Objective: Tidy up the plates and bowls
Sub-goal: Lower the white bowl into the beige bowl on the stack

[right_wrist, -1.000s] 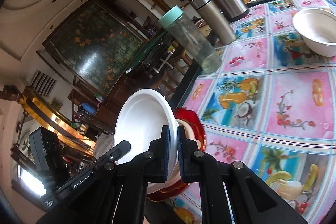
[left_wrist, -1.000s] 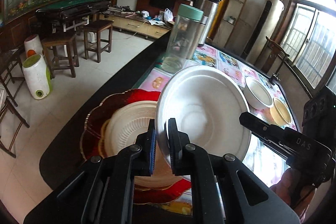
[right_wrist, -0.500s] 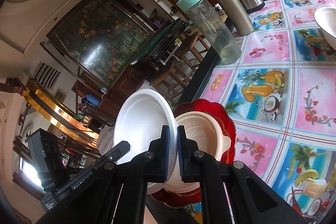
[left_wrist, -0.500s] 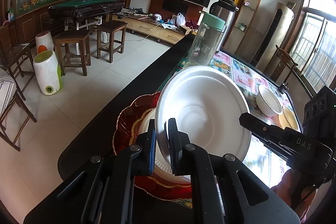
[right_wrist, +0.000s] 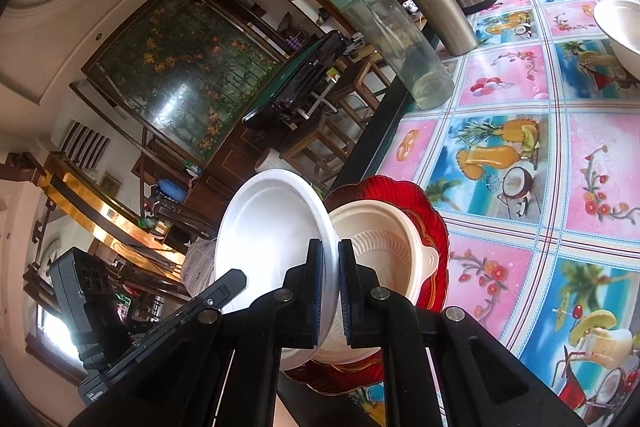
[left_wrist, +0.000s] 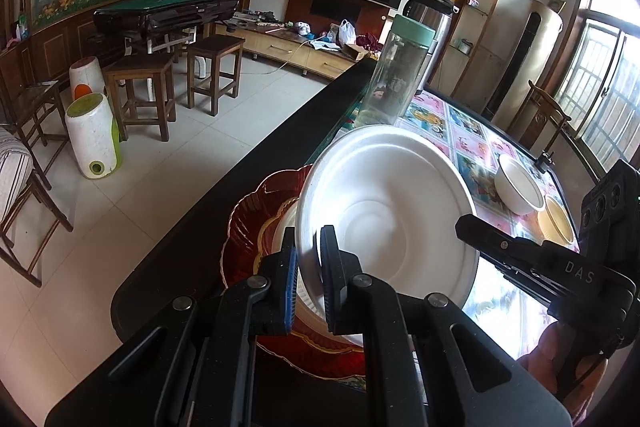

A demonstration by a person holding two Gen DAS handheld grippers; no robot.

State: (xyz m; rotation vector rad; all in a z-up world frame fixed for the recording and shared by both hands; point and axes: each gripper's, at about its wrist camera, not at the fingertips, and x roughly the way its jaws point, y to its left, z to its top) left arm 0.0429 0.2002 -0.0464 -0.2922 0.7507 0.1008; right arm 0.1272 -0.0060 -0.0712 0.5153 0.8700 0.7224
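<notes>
I hold a white foam plate (left_wrist: 392, 211) tilted above the table, gripped from two sides. My left gripper (left_wrist: 308, 267) is shut on its near rim. My right gripper (right_wrist: 330, 287) is shut on the opposite rim of the same white foam plate (right_wrist: 272, 243). Just beneath it, a cream ribbed dish (right_wrist: 384, 247) lies on a red scalloped plate (right_wrist: 400, 191) at the table's end. From the left wrist the red scalloped plate (left_wrist: 248, 227) shows mostly behind the foam plate. A white bowl (left_wrist: 518, 187) and a cream bowl (left_wrist: 558, 223) stand farther along the table.
A clear bottle with a mint lid (right_wrist: 392, 39) and two steel flasks (right_wrist: 436, 7) stand beyond the stack. The table's dark edge (left_wrist: 248, 163) runs close on the left, with floor and wooden stools (left_wrist: 140, 95) below. A hand (left_wrist: 560, 347) holds the right gripper.
Both grippers have carried the white foam plate closer to the stack. The cream dish and red plate now lie nearer under it. Both grips are unchanged.
</notes>
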